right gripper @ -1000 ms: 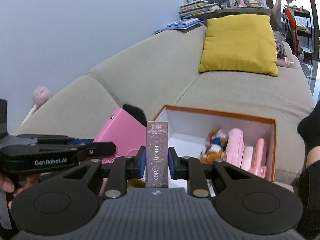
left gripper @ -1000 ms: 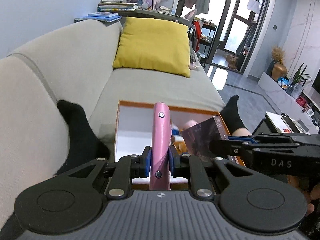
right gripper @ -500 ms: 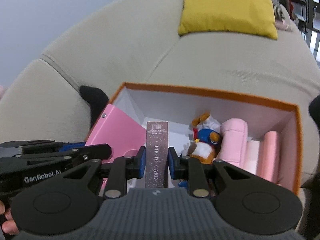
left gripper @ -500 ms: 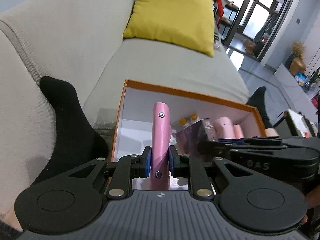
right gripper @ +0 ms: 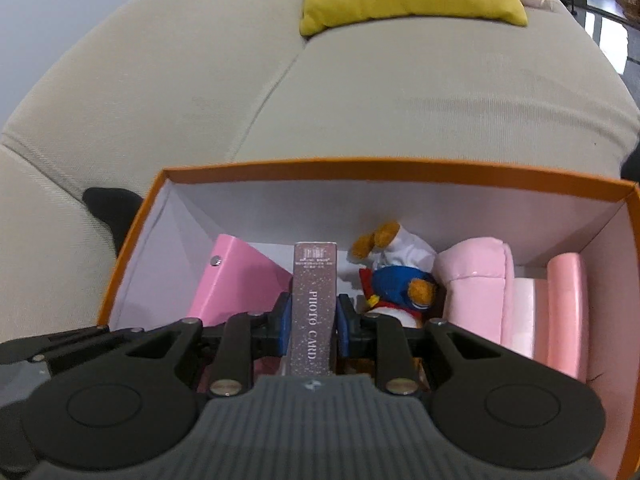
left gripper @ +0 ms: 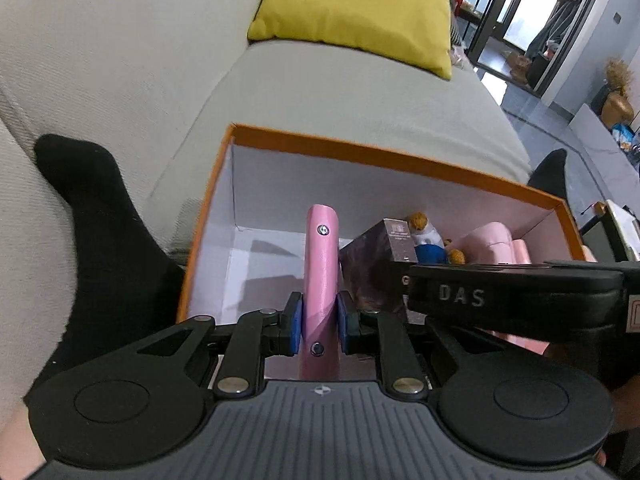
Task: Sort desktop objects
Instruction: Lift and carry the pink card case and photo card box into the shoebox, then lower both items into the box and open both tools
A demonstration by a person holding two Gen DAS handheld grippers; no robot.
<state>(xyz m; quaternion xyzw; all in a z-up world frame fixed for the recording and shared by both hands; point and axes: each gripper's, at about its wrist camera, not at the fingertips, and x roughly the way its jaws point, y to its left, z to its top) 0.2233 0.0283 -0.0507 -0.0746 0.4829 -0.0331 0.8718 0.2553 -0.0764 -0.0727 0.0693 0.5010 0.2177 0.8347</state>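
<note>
My left gripper (left gripper: 319,326) is shut on a thin pink binder (left gripper: 320,280) with metal rivets, held edge-on inside the orange box (left gripper: 360,148). My right gripper (right gripper: 311,322) is shut on a glittery purple album (right gripper: 313,304) marked PHOTO CARD, also held down inside the orange box (right gripper: 360,168). The two held items sit side by side: the pink binder (right gripper: 236,280) shows left of the album in the right wrist view, and the album (left gripper: 376,256) shows right of the binder in the left wrist view. A plush duck (right gripper: 396,280) and pink padded items (right gripper: 480,280) lie in the box's right half.
The box rests on a grey sofa (left gripper: 340,92) with a yellow cushion (left gripper: 356,8) at the back. A person's black-socked foot (left gripper: 100,220) lies left of the box, and another sock (left gripper: 552,172) shows at its right. The box floor at the left is white and bare (left gripper: 256,264).
Both grippers have sunk forward and down with their items, from above the box rim to inside the box. The sofa back and cushion have slid up in both views.
</note>
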